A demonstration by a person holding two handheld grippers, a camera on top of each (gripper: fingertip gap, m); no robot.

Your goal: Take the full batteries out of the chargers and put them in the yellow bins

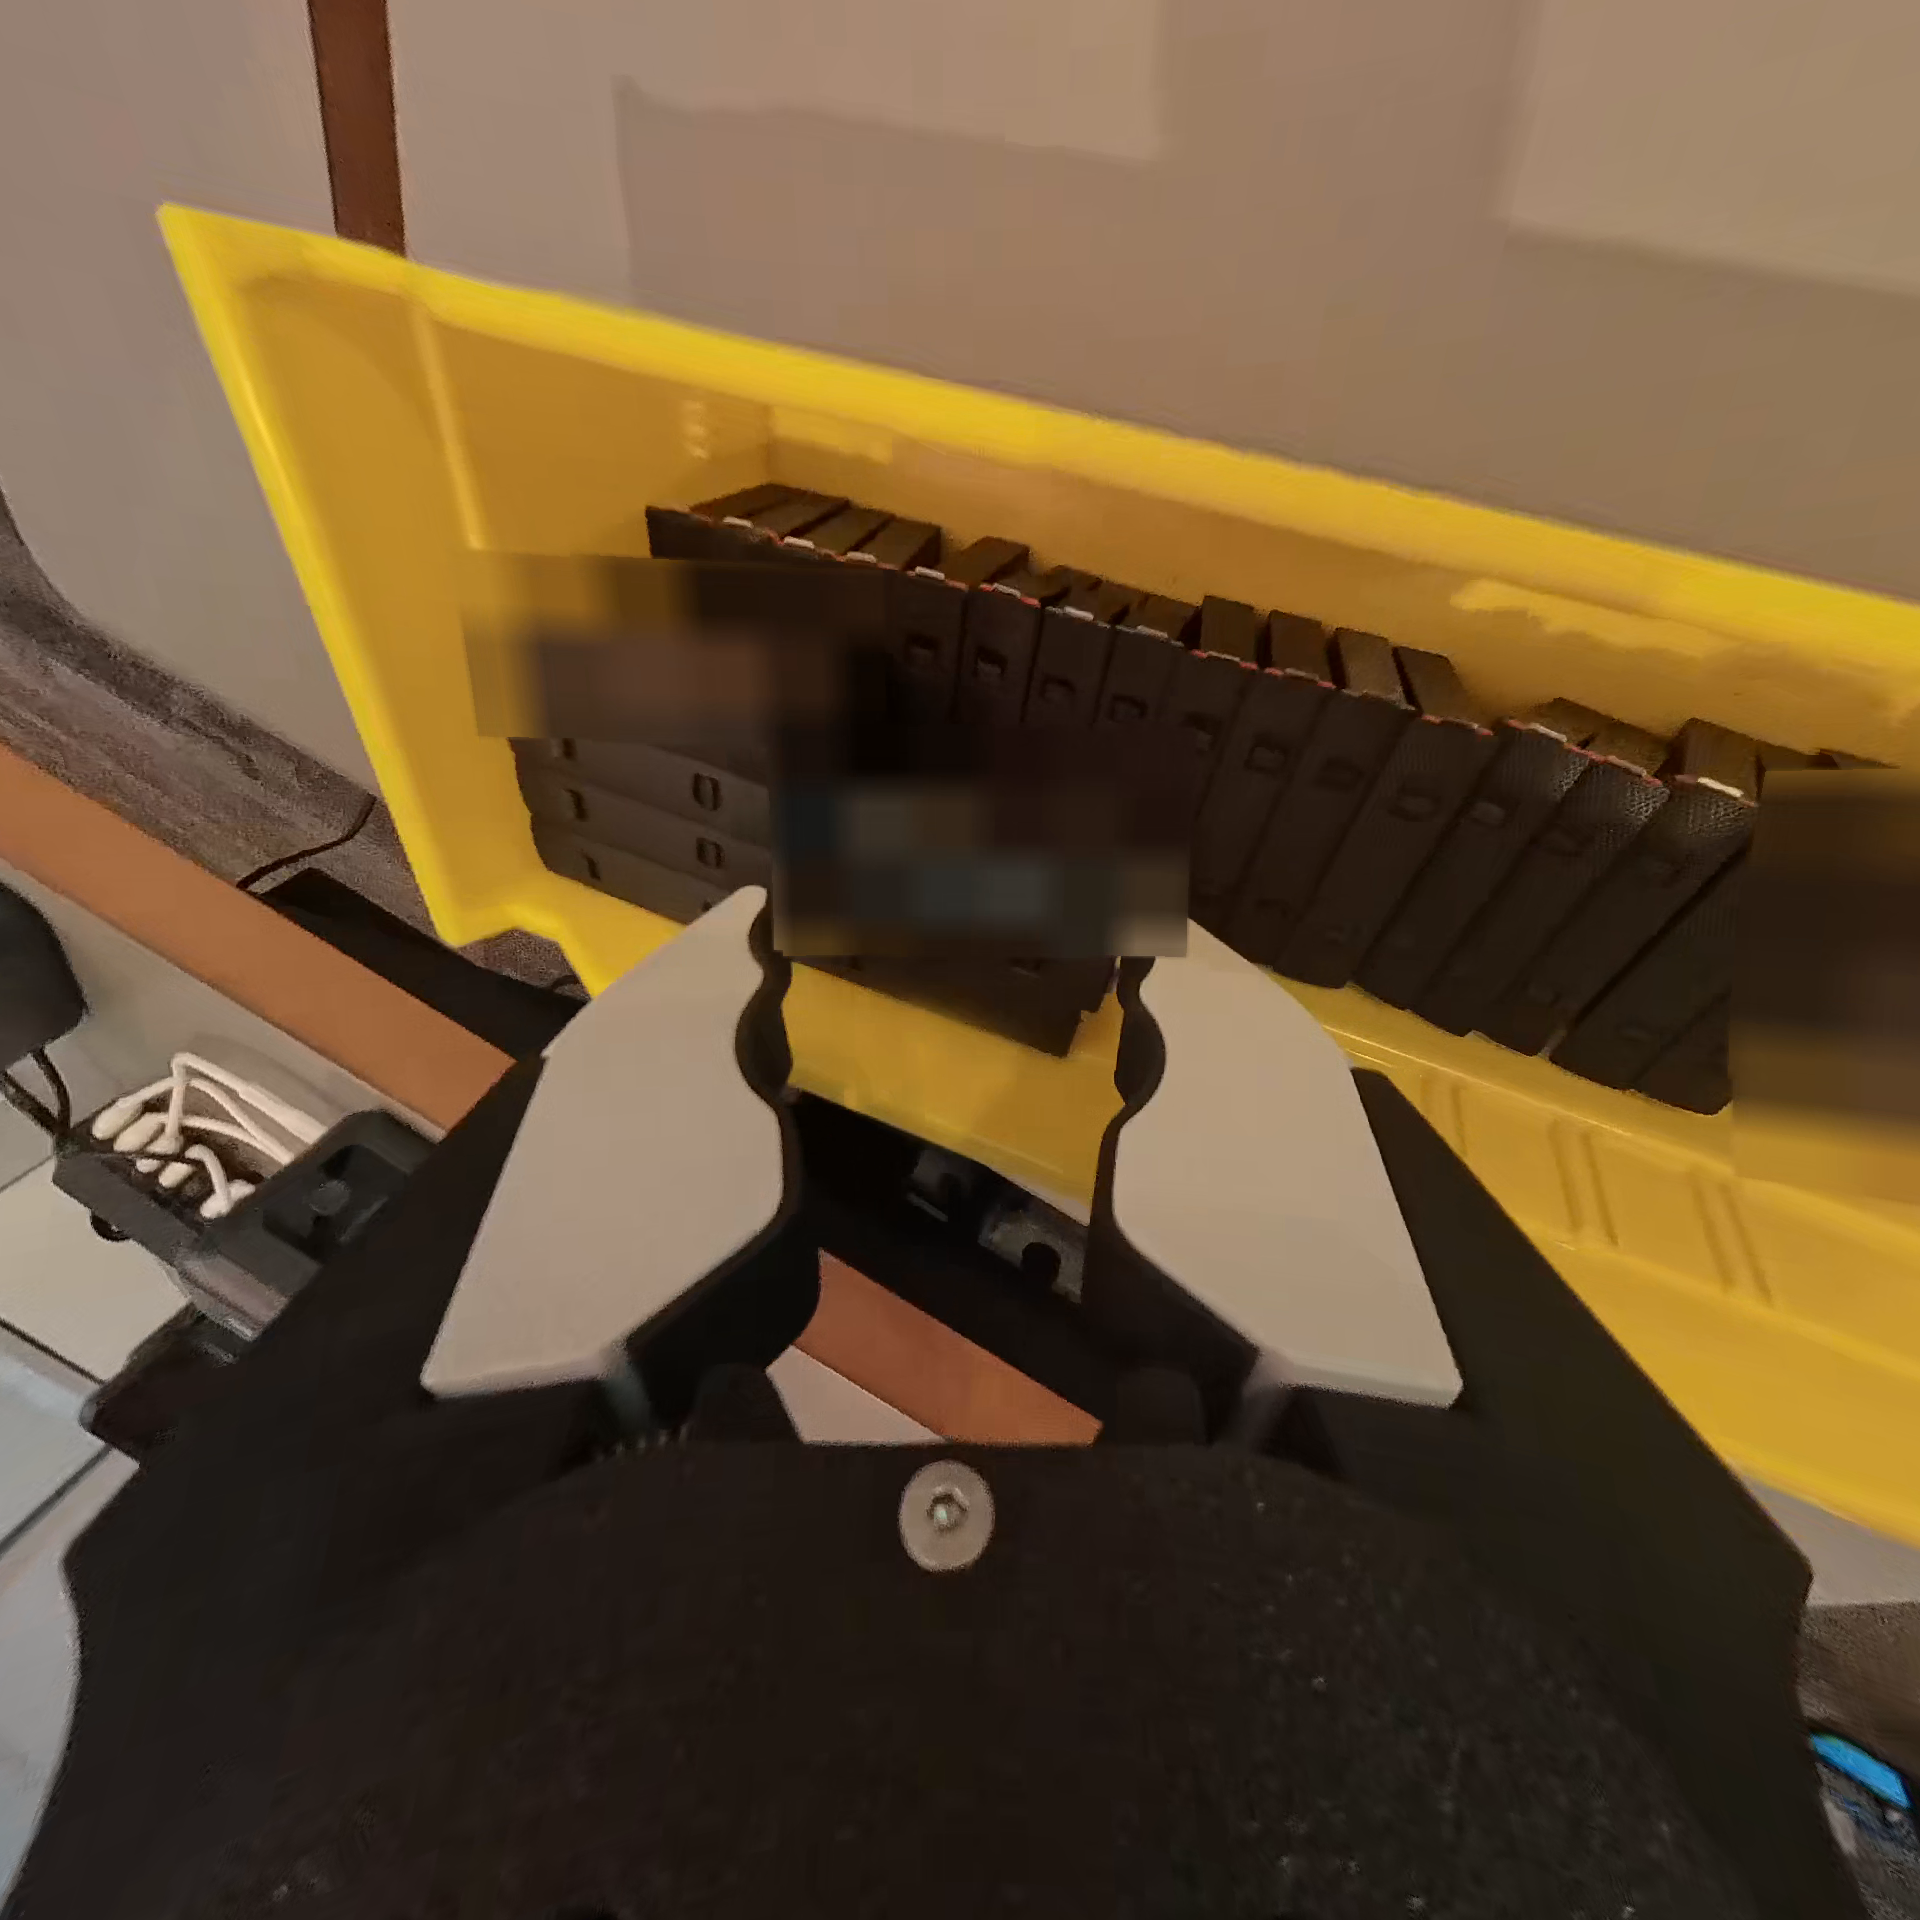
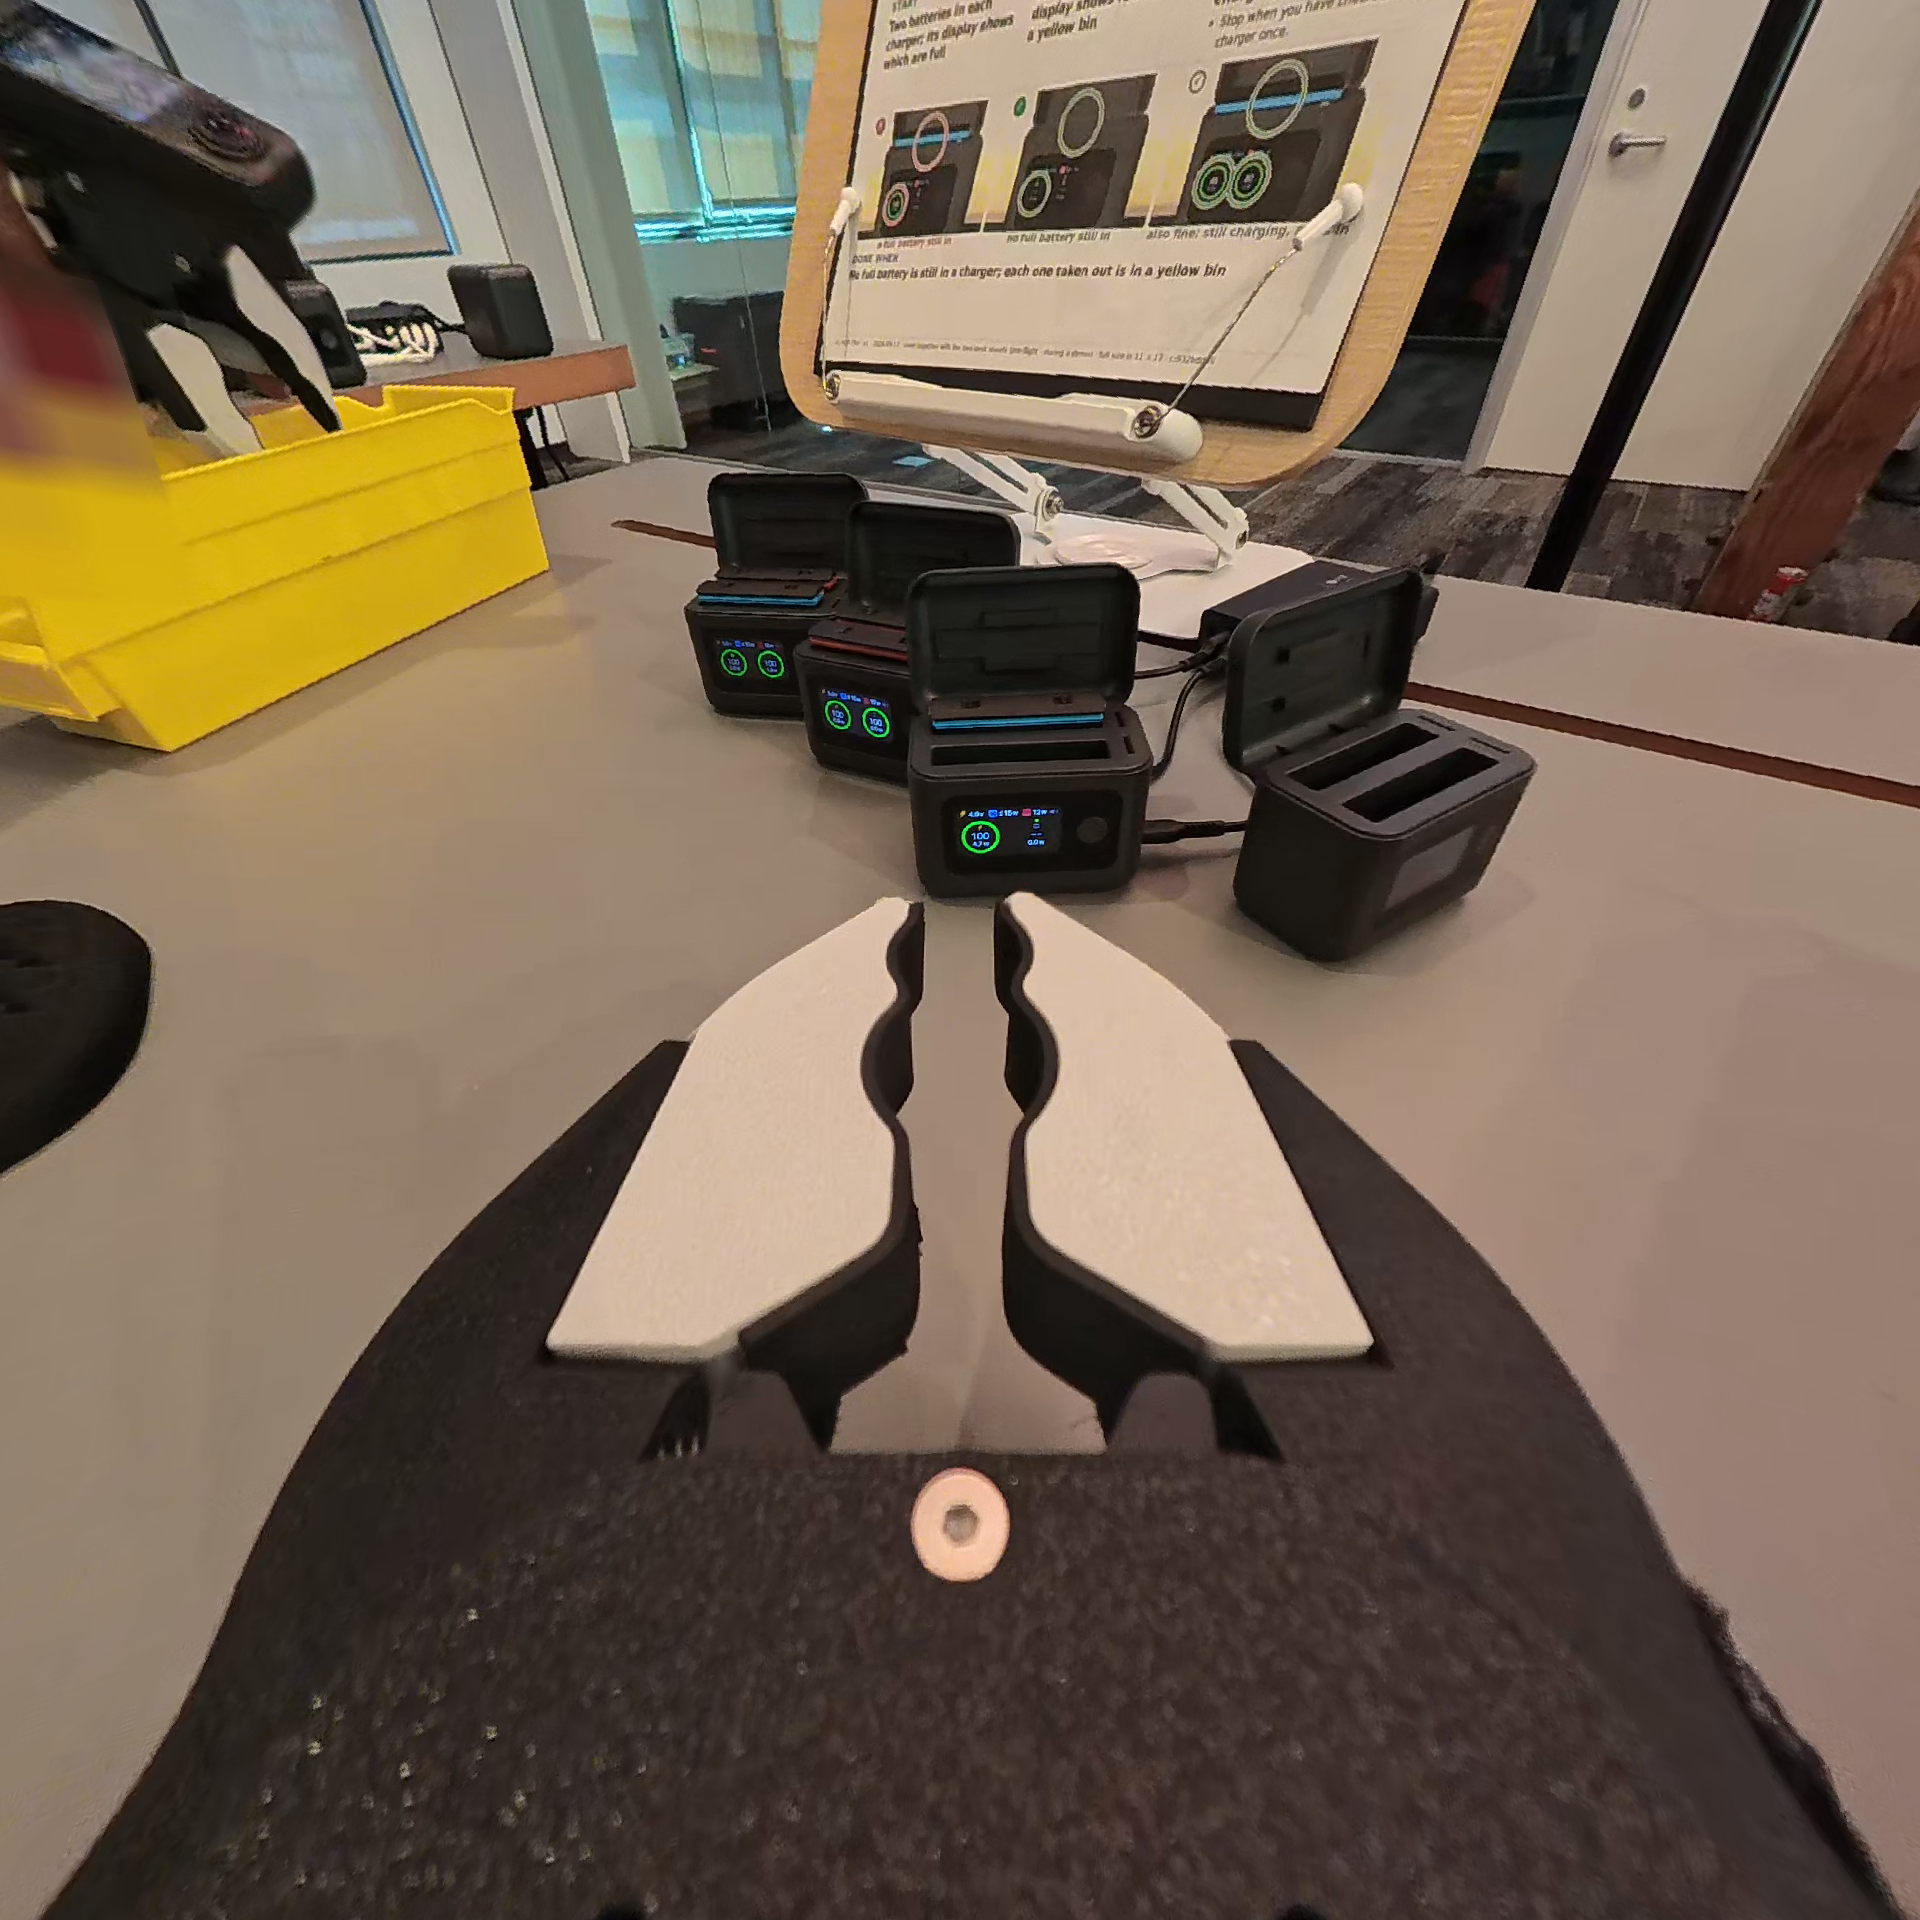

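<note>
In the left wrist view my left gripper (image 1: 951,940) hangs open over a yellow bin (image 1: 1039,436) that holds several black batteries (image 1: 1351,790), most standing in a row; a blurred patch hides the spot between my fingertips. It also shows in the right wrist view (image 2: 275,426), above the bin (image 2: 312,540). My right gripper (image 2: 958,914) is nearly shut, a narrow gap left, and empty, low over the table before four open chargers. The two far chargers (image 2: 753,644) (image 2: 857,717) each hold two batteries and show two green rings. The near charger (image 2: 1023,821) holds one battery. The right charger (image 2: 1382,831) is empty, its screen dark.
An instruction board on a white stand (image 2: 1091,208) rises behind the chargers. A black power brick (image 2: 1288,603) and cables lie beside them. A black round pad (image 2: 52,1018) sits at the table's left edge. A black device with white cord (image 1: 177,1153) lies beyond the bin. Spacing between my two grippers at the tips: around 55 cm.
</note>
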